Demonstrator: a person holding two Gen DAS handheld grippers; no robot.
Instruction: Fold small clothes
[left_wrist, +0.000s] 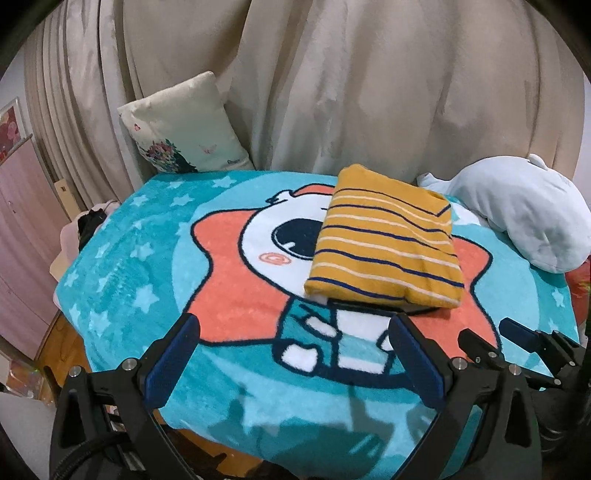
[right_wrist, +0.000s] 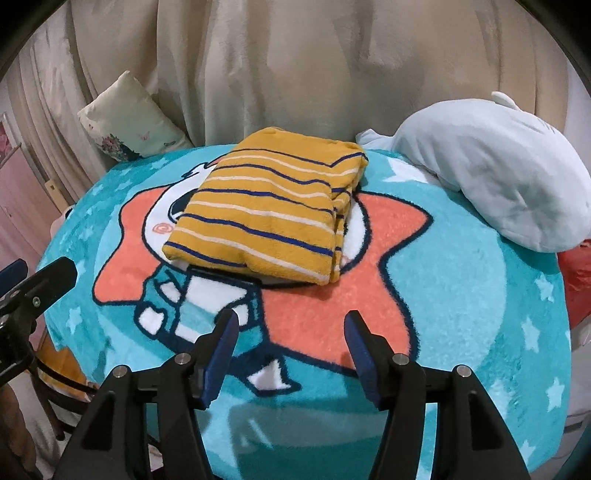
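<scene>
A small yellow garment with navy and white stripes (left_wrist: 384, 240) lies folded into a thick rectangle on the teal cartoon blanket (left_wrist: 147, 240). It also shows in the right wrist view (right_wrist: 266, 218), on the blanket (right_wrist: 461, 280). My left gripper (left_wrist: 295, 325) is open and empty, hovering over the blanket just in front of the garment. My right gripper (right_wrist: 291, 321) is open and empty, also short of the garment's near edge. The right gripper shows at the lower right of the left wrist view (left_wrist: 498, 334). One finger of the left gripper (right_wrist: 48, 277) shows at the left of the right wrist view.
A white plush toy (left_wrist: 524, 214) lies at the blanket's far right, also in the right wrist view (right_wrist: 495, 170). A floral cushion (left_wrist: 184, 129) leans on the beige curtain (left_wrist: 369, 81) behind. Something red (right_wrist: 576, 284) sits at the right edge. Wooden floor (left_wrist: 55, 350) shows at the left.
</scene>
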